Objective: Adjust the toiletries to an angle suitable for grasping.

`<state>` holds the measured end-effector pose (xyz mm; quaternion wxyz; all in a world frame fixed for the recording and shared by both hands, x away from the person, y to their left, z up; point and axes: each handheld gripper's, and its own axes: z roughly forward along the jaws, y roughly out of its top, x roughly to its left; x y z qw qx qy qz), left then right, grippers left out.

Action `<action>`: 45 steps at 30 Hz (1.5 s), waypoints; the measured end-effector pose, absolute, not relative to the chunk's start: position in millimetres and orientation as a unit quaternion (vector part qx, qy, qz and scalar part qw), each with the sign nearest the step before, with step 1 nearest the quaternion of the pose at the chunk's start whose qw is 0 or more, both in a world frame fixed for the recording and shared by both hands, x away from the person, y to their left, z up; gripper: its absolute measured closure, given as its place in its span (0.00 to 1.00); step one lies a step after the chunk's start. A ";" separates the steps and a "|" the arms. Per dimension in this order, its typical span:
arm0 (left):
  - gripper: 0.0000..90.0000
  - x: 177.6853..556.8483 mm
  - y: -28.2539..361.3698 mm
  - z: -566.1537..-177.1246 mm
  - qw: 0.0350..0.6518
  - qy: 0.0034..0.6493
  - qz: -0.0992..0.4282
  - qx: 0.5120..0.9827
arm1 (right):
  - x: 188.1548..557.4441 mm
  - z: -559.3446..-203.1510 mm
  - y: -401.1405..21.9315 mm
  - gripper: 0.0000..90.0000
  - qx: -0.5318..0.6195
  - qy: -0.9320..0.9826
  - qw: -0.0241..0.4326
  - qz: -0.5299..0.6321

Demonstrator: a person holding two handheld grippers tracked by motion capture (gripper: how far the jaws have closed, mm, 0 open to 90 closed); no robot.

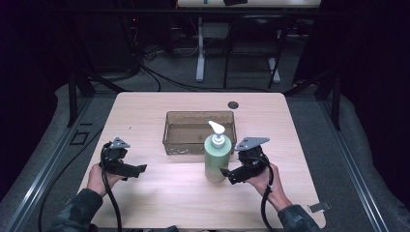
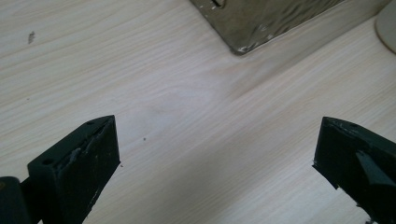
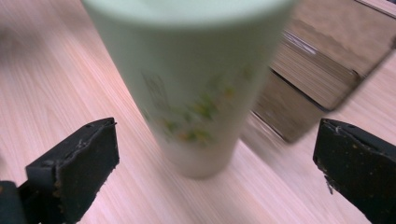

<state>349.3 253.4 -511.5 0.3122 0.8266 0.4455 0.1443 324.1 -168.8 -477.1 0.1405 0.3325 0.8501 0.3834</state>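
A pale green pump bottle [image 1: 215, 160] with a white pump head stands upright on the wooden table [image 1: 159, 193], just in front of a clear brown bin [image 1: 199, 131]. My right gripper [image 1: 228, 175] sits to the bottle's right and points at its base. In the right gripper view the jaws stand wide apart around the blurred bottle [image 3: 191, 84], and the pads do not touch it; the right gripper [image 3: 215, 140] is open. My left gripper [image 1: 139, 170] rests over bare table at the left, open with nothing between its jaws [image 2: 215, 140].
The bin's near corner [image 2: 261, 23] appears at the top of the left gripper view, with the bottle's base [image 2: 387, 25] at the right edge. A small dark hole [image 1: 233, 104] marks the table's far side. A metal clip [image 1: 320, 207] lies near the front right corner.
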 end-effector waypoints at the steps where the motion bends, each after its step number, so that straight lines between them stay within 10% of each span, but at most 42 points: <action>1: 0.00 349.0 251.0 -510.9 0.312 0.443 0.143 0.828 | 322.9 -476.9 -173.5 0.00 0.336 0.849 0.142 0.383; 11: 0.00 349.0 244.6 -509.6 0.318 0.442 0.145 0.826 | 320.7 -474.7 -168.2 0.30 0.320 0.843 0.150 0.406; 21: 0.00 346.5 234.4 -505.1 0.321 0.429 0.151 0.831 | 324.4 -476.1 -144.2 0.36 0.306 0.844 0.151 0.413; 45: 0.00 339.6 176.6 -501.5 0.334 0.374 0.137 0.854 | 322.0 -484.6 -225.8 0.21 0.396 0.834 0.161 0.349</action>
